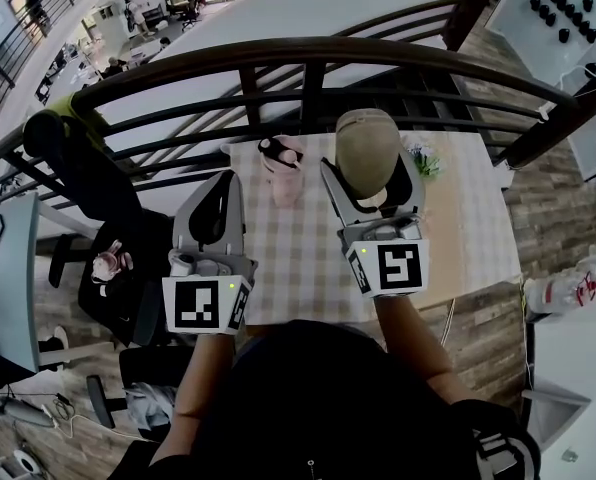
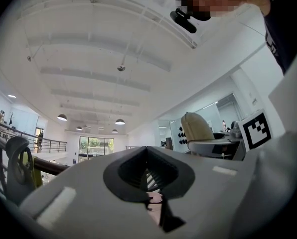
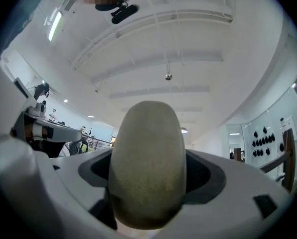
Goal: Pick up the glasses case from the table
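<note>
Beige glasses case [image 1: 367,148], one, in right gripper [image 1: 371,180]; left gripper [image 1: 216,194] closed.

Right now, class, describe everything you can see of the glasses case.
The glasses case is a smooth oval shell, dull olive-beige, matte and faintly grainy, like fabric-covered hard plastic. It looks closed; no hinge shows. It stands on end, lower part clamped in the jaws of the right gripper, rounded top pointing toward the ceiling. Only those jaws touch it, above the checked table.
</note>
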A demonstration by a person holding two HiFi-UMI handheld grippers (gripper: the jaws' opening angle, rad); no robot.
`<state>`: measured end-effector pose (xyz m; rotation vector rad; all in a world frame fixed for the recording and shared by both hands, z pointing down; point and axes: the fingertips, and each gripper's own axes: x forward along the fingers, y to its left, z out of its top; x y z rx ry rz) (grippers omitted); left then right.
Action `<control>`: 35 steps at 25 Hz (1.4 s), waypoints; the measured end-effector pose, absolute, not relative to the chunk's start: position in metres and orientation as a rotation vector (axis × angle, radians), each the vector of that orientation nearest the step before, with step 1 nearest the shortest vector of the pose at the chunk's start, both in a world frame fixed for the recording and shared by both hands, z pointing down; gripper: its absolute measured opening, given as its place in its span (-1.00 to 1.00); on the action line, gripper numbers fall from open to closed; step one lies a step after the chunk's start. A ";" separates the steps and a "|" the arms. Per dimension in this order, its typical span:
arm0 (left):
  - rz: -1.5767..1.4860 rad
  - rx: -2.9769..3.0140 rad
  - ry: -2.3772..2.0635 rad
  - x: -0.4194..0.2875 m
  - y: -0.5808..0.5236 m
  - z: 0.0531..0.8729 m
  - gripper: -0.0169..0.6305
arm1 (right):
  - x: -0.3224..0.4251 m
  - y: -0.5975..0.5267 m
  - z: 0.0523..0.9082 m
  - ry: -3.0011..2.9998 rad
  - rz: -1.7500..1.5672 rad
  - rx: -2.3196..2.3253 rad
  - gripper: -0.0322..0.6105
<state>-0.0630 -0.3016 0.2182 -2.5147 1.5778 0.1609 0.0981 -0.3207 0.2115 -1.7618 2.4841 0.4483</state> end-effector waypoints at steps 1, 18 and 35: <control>0.157 -2.515 1.580 -0.063 -0.302 0.219 -0.91 | 0.099 -0.321 0.212 2.480 0.438 -1.765 0.27; 0.114 -2.529 1.607 -0.063 -0.306 0.234 -0.91 | 0.112 -0.325 0.253 2.459 0.297 -1.846 0.27; 0.104 -2.538 1.616 -0.064 -0.306 0.240 -0.91 | 0.114 -0.324 0.250 2.456 0.325 -1.866 0.27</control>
